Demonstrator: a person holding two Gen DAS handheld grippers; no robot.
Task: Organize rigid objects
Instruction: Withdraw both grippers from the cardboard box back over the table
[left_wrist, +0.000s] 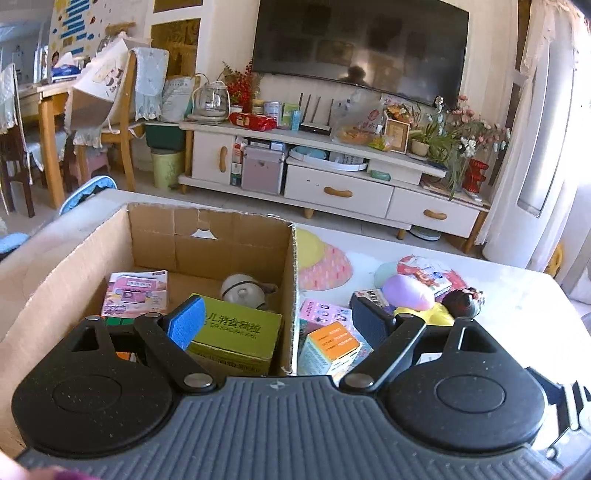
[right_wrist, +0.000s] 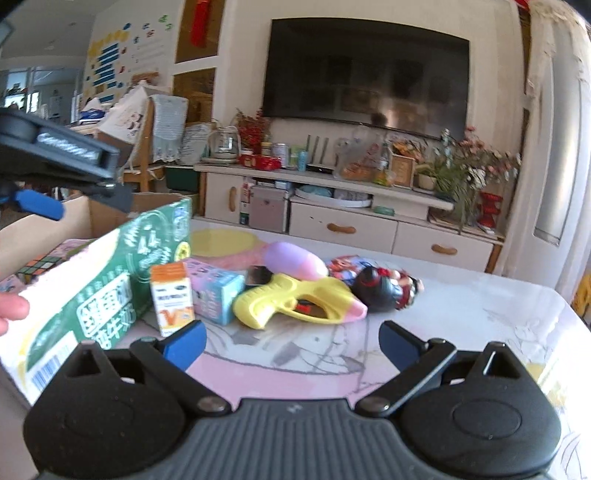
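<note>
The left gripper (left_wrist: 275, 312) and right gripper (right_wrist: 291, 341) both gaped wide, holding nothing. Chinese print on the green box (left_wrist: 236, 334) in the carton (left_wrist: 229, 232) read "消食颗粒"; the orange box (right_wrist: 172, 297) showed a "V", its small print blurred.

Small boxes (left_wrist: 236, 334) in carton (left_wrist: 236, 236); toys (right_wrist: 299, 299) heaped on table (right_wrist: 480, 314).

left gripper (left_wrist: 275, 314) fingers apart | above cardboard box (left_wrist: 236, 236) | empty

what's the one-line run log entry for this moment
left gripper: open, over cardboard box | right gripper: open, empty | yellow water gun: on table
</note>
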